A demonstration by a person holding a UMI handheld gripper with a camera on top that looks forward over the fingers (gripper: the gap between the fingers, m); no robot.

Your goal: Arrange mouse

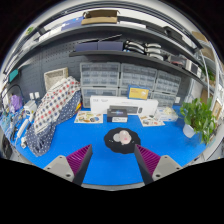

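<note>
The gripper (112,160) is hovering open; it should be advancing straight toward the pale rounded mouse (122,137) at twelve o'clock.

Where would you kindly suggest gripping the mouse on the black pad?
Probably across the mouse's two long sides, coming straight ahead and down. It lies flat on the round pad beyond the open gripper, its narrow body suiting the gap between the fingers.

A blue table top (170,140) fills the near ground. On the left a patterned cloth (54,110) hangs over a bulky shape. At the far edge stands a white box (115,104) with a yellow box (138,93) on top. A green plant (198,115) sits to the right. Behind, shelves (120,45) carry stacked boxes.
</note>
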